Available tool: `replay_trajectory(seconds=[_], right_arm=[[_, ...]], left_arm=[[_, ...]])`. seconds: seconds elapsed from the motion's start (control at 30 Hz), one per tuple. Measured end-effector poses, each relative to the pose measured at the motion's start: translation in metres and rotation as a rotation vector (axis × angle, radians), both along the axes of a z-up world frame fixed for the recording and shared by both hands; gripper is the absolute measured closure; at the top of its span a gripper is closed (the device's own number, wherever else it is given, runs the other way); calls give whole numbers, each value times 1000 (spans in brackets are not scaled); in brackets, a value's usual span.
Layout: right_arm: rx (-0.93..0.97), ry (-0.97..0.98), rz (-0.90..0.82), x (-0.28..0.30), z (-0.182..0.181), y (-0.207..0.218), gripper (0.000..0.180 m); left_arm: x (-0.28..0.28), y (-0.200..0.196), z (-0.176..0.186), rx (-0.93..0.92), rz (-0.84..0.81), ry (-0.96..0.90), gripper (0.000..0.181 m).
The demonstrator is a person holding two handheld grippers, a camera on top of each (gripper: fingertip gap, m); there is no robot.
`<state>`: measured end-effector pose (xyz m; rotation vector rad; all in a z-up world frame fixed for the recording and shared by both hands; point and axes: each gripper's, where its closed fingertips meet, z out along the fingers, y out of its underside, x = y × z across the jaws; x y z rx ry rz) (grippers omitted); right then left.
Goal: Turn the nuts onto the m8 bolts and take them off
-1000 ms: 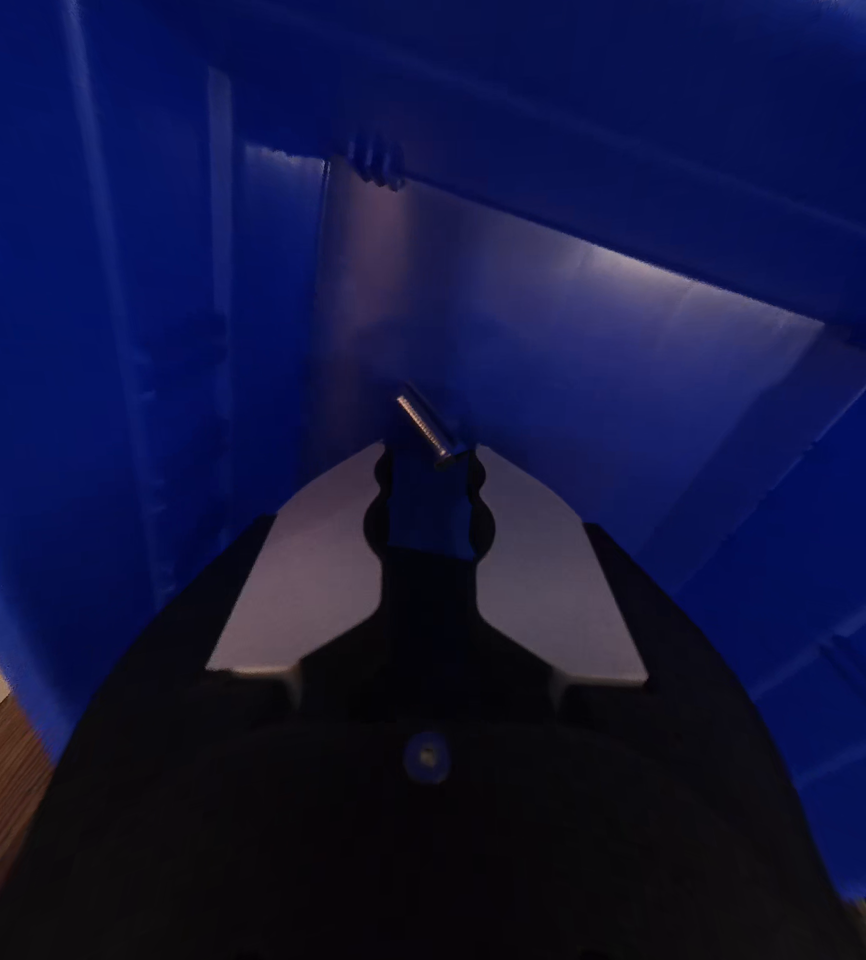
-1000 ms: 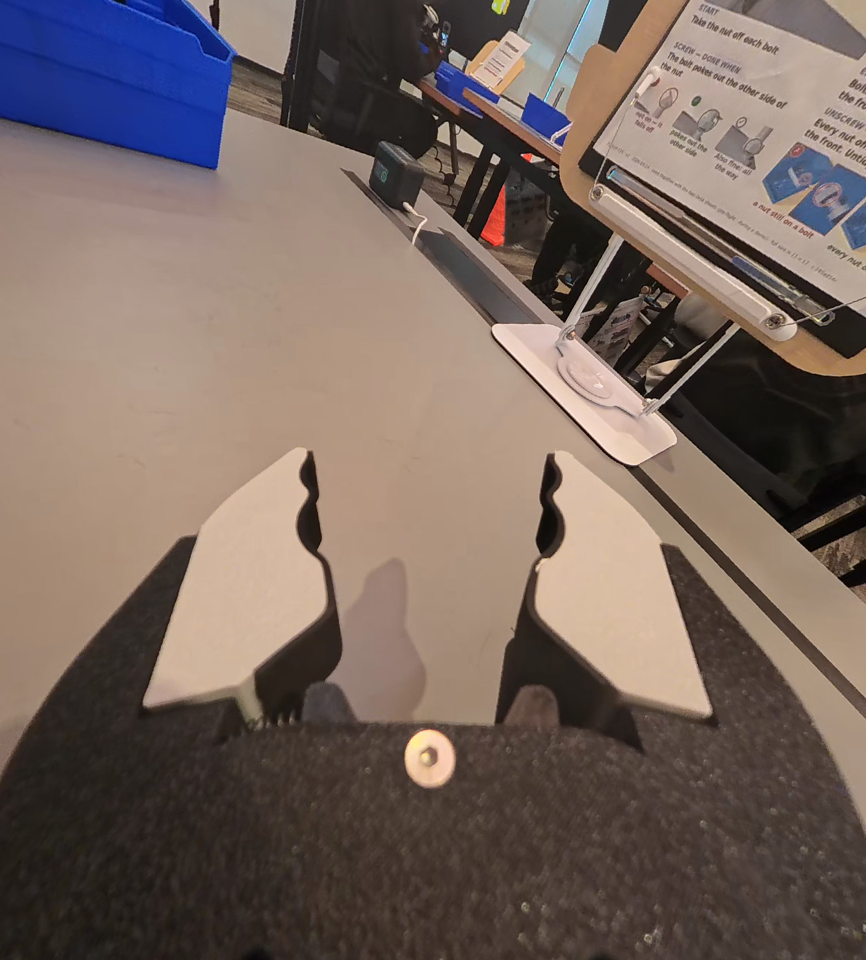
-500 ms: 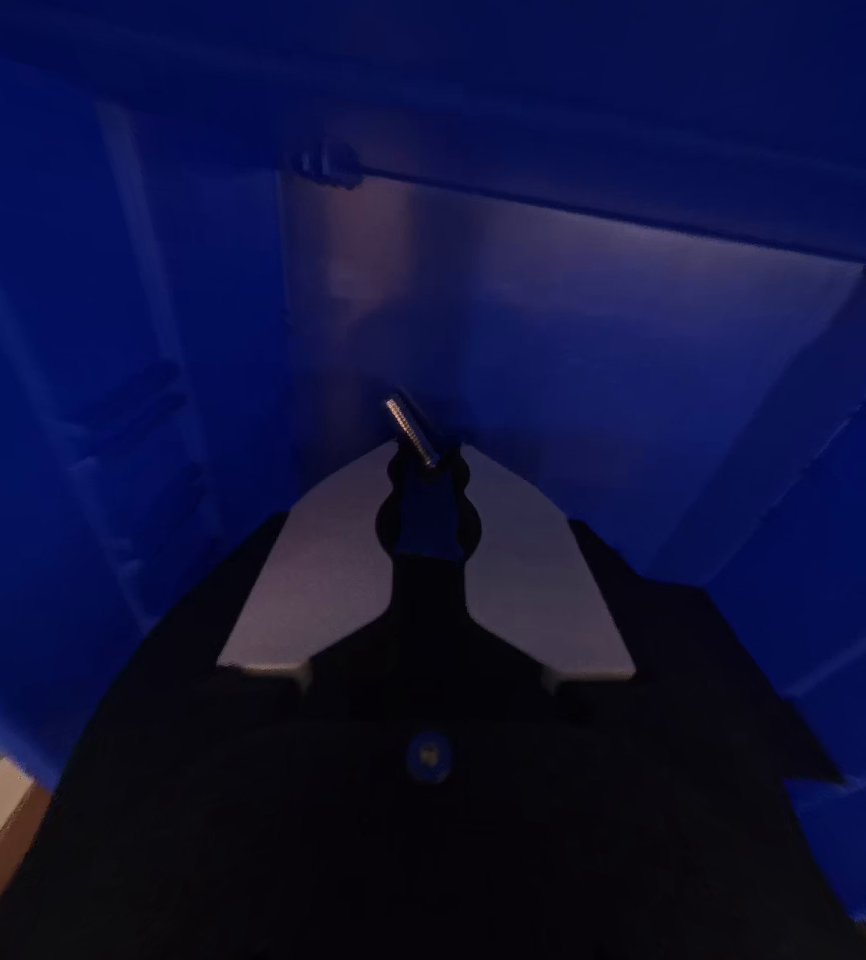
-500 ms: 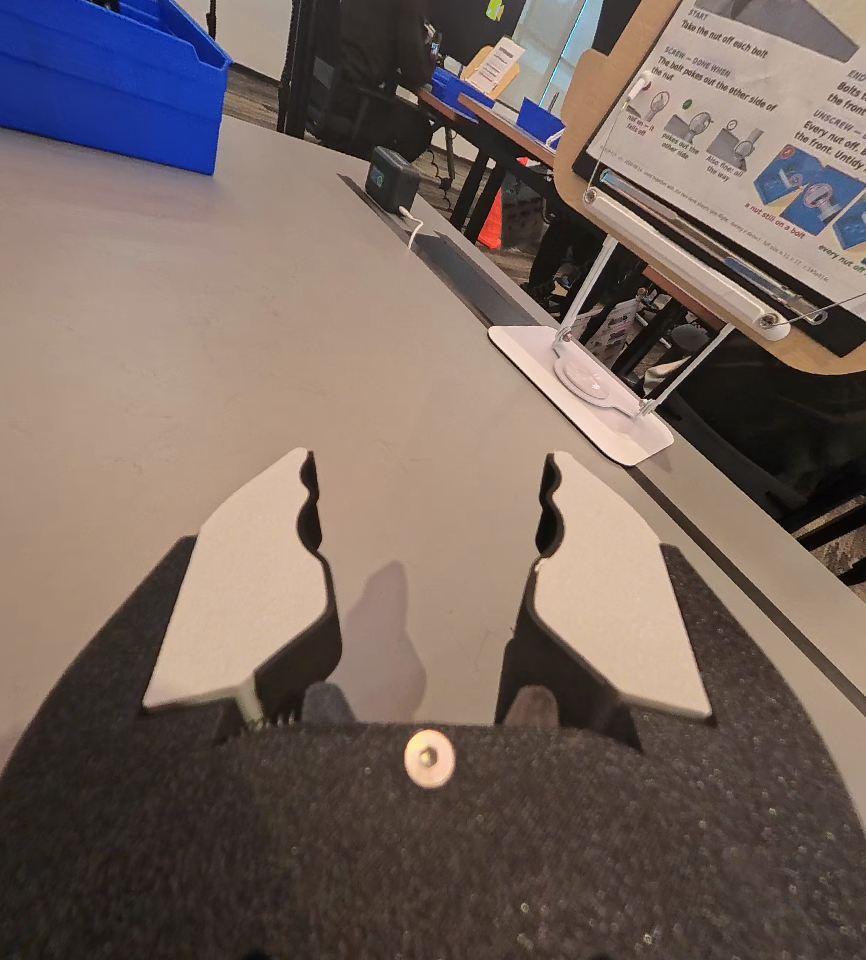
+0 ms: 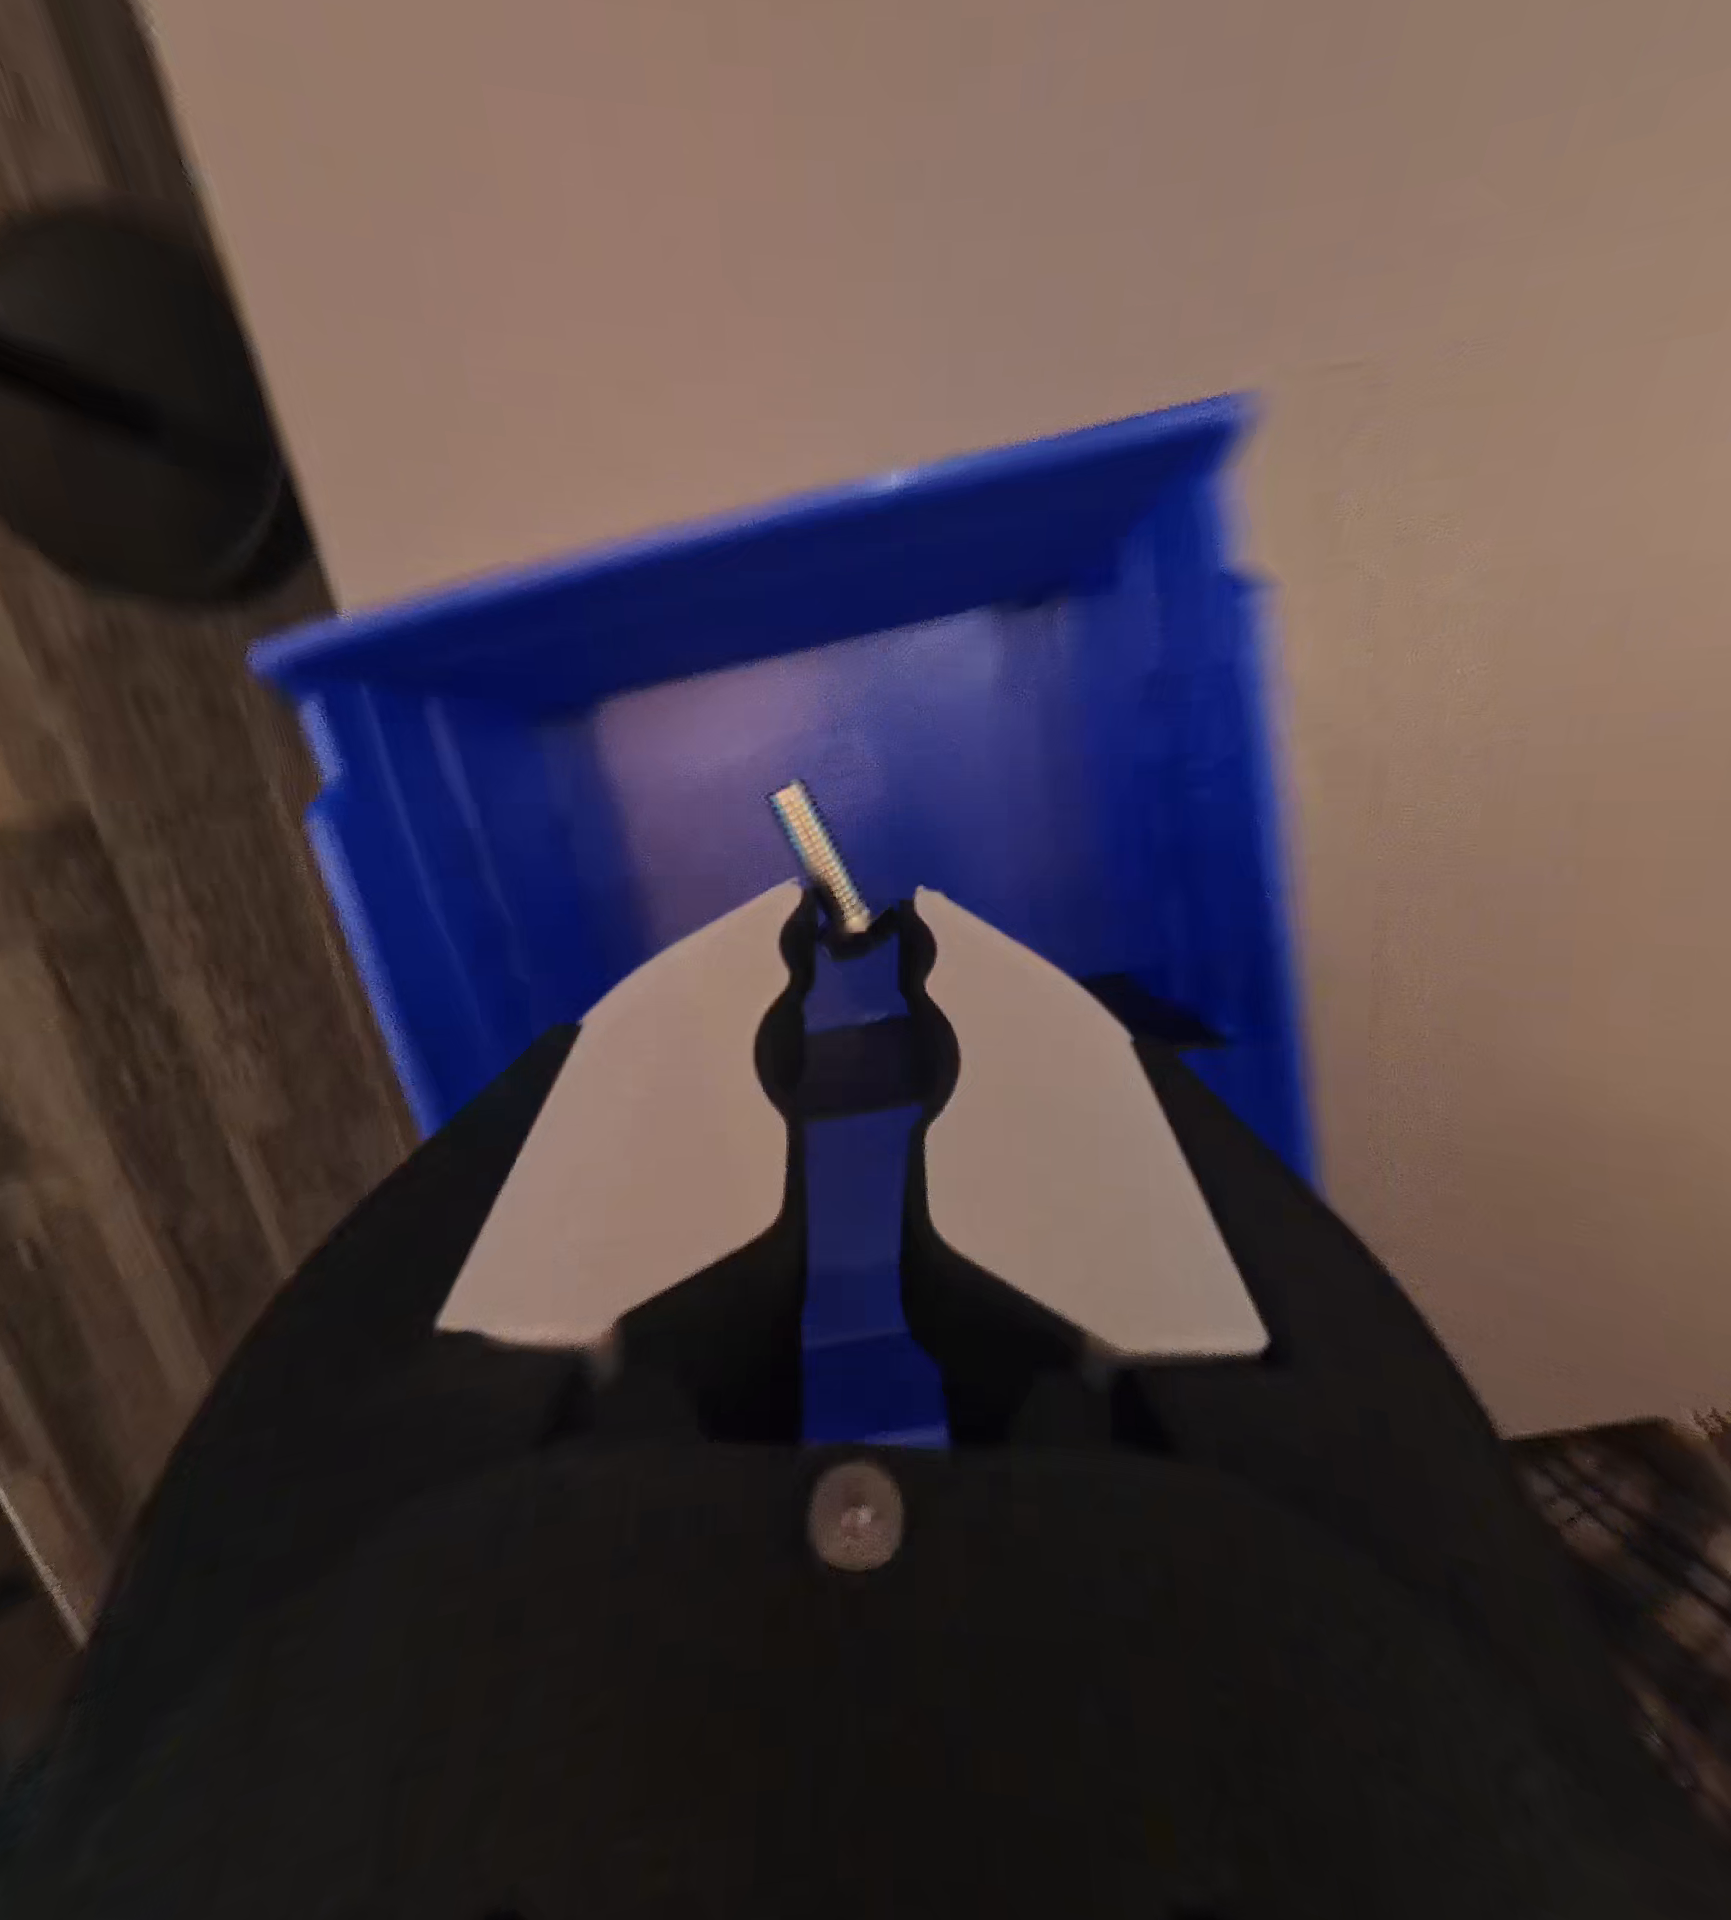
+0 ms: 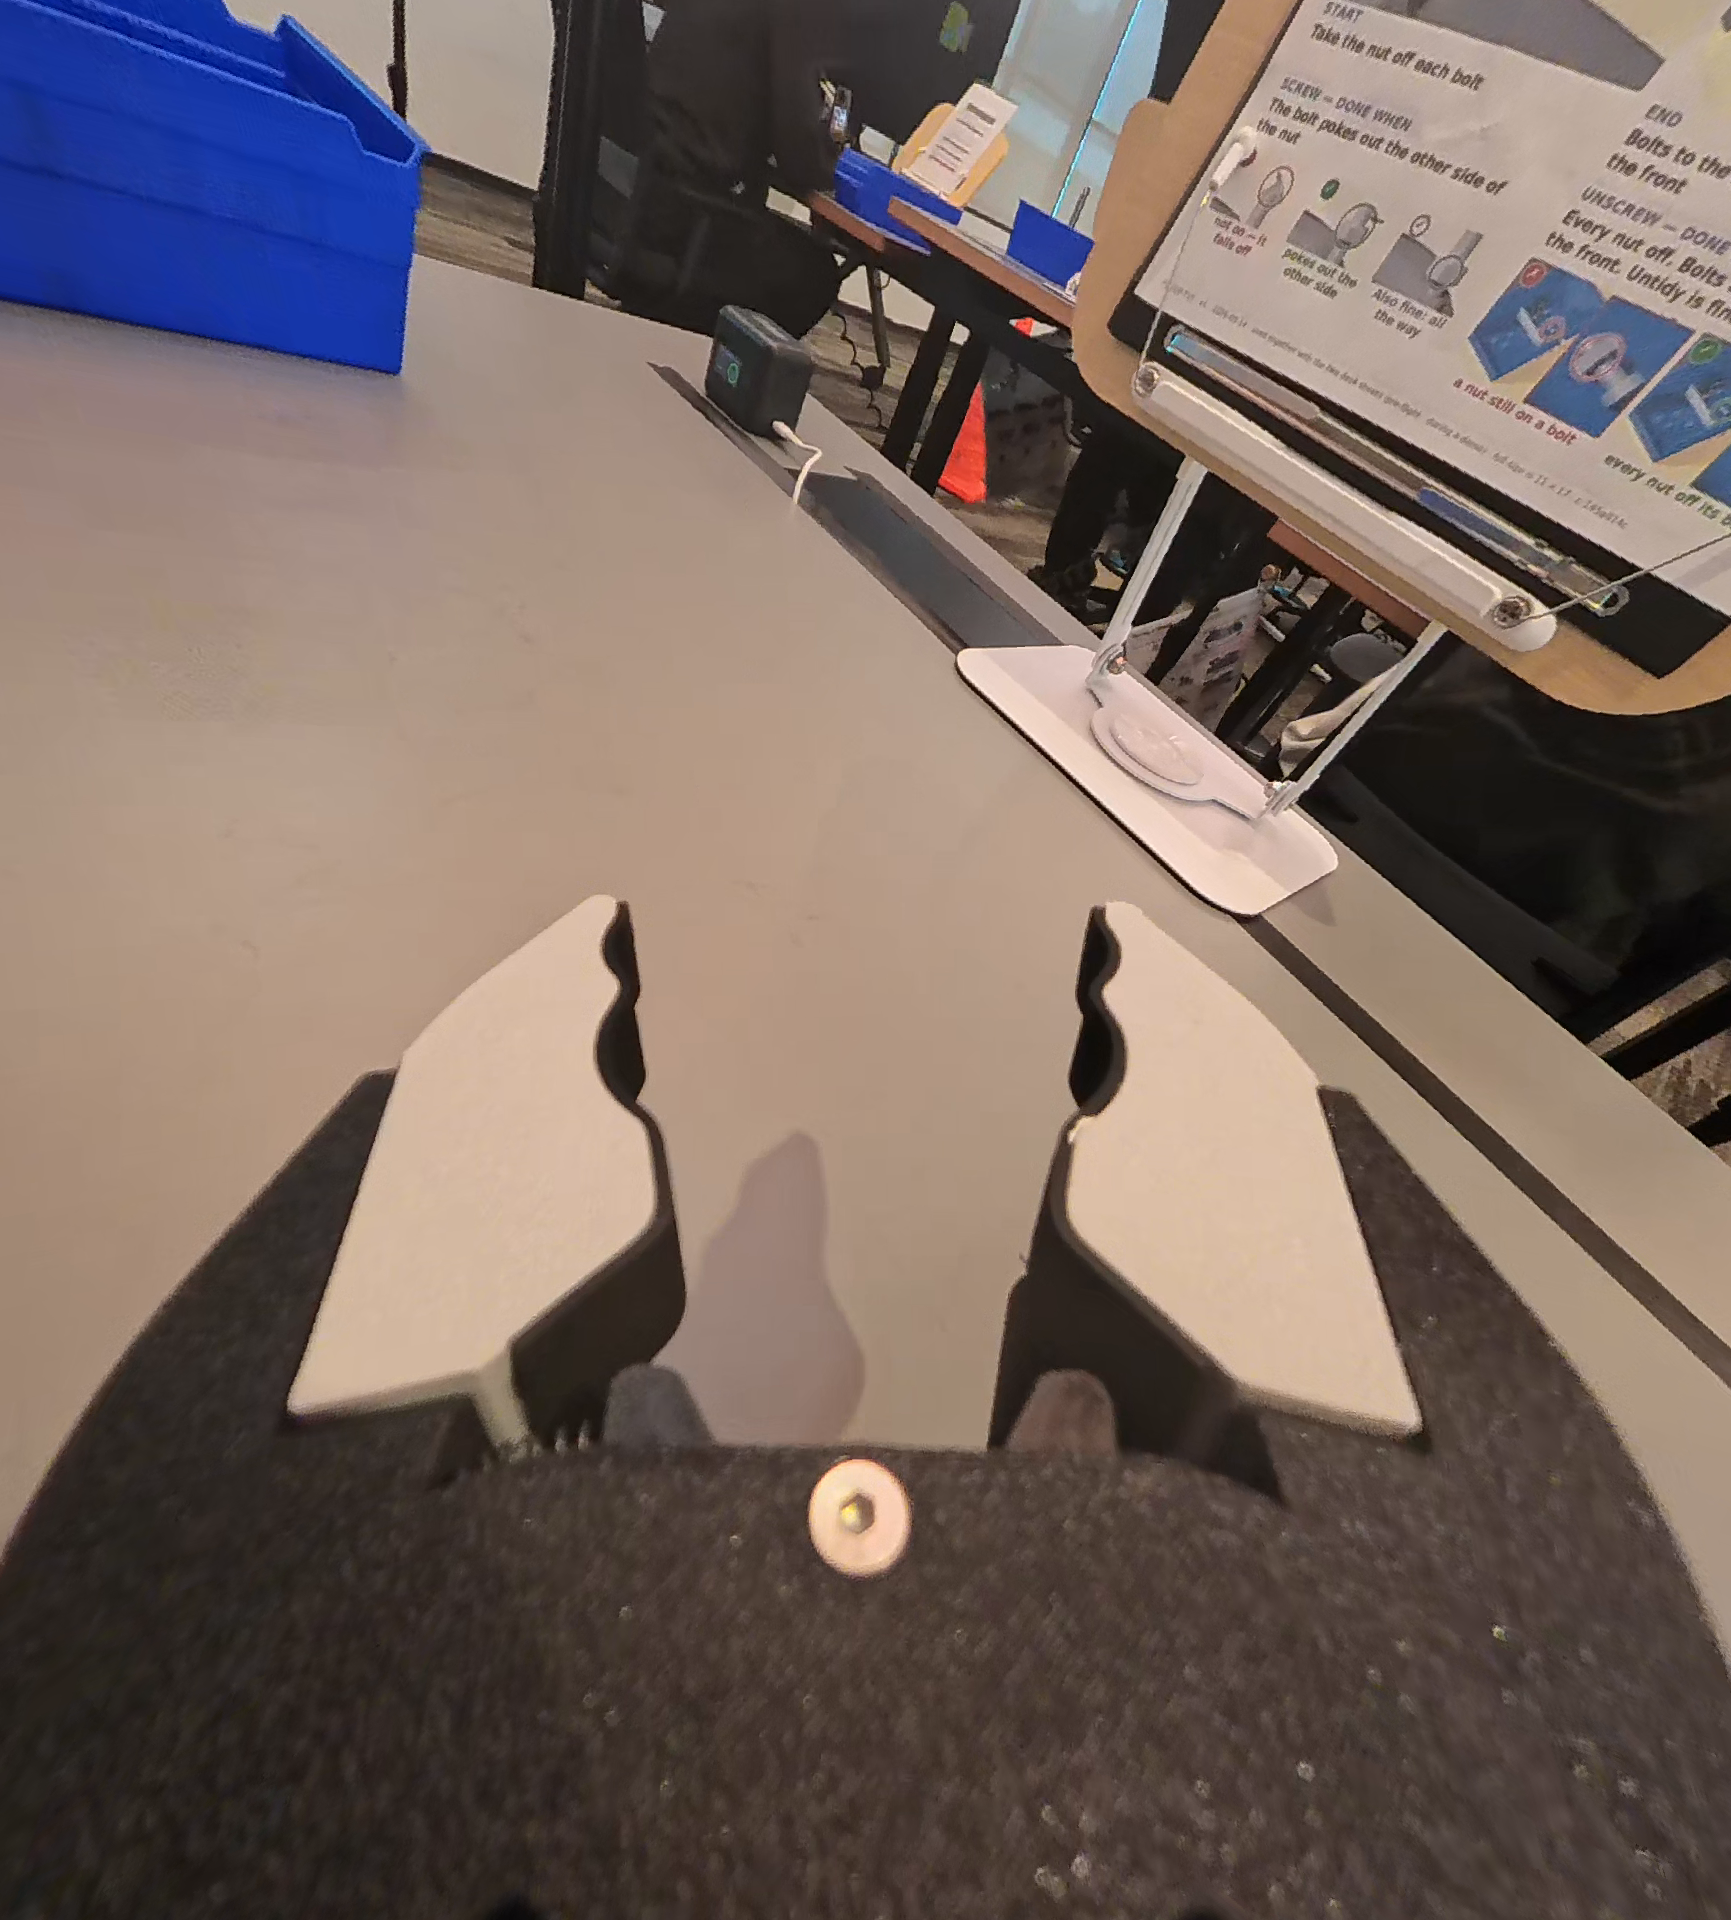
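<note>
In the left wrist view my left gripper (image 5: pixel 856 914) is shut on a silver threaded bolt (image 5: pixel 819 854). The bolt sticks up and to the left from the fingertips. I hold it above a blue bin (image 5: pixel 1204 748) that stands on the beige table; the bin's inside shows nothing else. No nut shows in either view. In the right wrist view my right gripper (image 6: pixel 861 925) is open and empty, low over the grey table (image 6: pixel 321 727).
A stack of blue bins (image 6: pixel 154 197) stands at the table's far left. An instruction sheet on a white stand (image 6: pixel 1152 769) is at the right, near the table edge. A small dark device (image 6: pixel 757 369) with a white cable sits by a cable slot. Wood floor (image 5: pixel 61 935) lies left of the bin. The grippers' ends are close to 55 cm from one another.
My left gripper has pulled up and back out of the blue bin with the bolt still in it. The right gripper has barely moved.
</note>
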<state>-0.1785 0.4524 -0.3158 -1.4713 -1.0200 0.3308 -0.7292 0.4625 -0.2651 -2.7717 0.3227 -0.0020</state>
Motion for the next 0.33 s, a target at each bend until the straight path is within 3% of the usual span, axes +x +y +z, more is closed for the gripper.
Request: replay_trajectory(seconds=[0.03,0.17,0.33], right_arm=[[-4,4,-1,1,0,1,99],[-13,28,-3,2,0,2,99],[-23,61,-5,7,2,4,101]], left_arm=[[23,0,14,42,-70,-12,166],[140,-9,40,125,-390,-55,166],[287,-36,-24,-12,-819,-3,166]])
